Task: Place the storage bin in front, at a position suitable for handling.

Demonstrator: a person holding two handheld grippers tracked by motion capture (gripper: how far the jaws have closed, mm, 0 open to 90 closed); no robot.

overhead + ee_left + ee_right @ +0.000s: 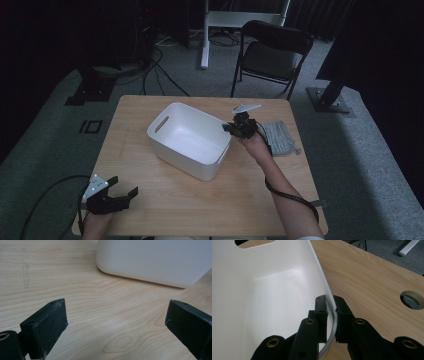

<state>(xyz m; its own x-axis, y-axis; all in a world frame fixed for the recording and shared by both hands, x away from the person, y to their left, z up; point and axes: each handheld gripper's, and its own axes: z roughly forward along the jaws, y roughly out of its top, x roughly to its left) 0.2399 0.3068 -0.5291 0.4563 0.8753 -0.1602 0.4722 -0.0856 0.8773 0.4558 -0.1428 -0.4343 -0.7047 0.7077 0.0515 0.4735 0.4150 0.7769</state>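
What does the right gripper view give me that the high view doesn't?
Right gripper view alone: the fingers pinching the white bin's rim, one inside, one outside, and a round hole in the table. High view alone: the open left gripper, grey cloth, a folding chair. Both: the white bin, its handle slot, the wooden table.

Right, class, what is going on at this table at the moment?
A person works with a gripper in each hand. The right gripper is shut on the rim of the white bin, one jaw inside the wall and one outside. The left gripper rests open near the table's front corner, holding nothing. A grey cloth lies beside the bin.
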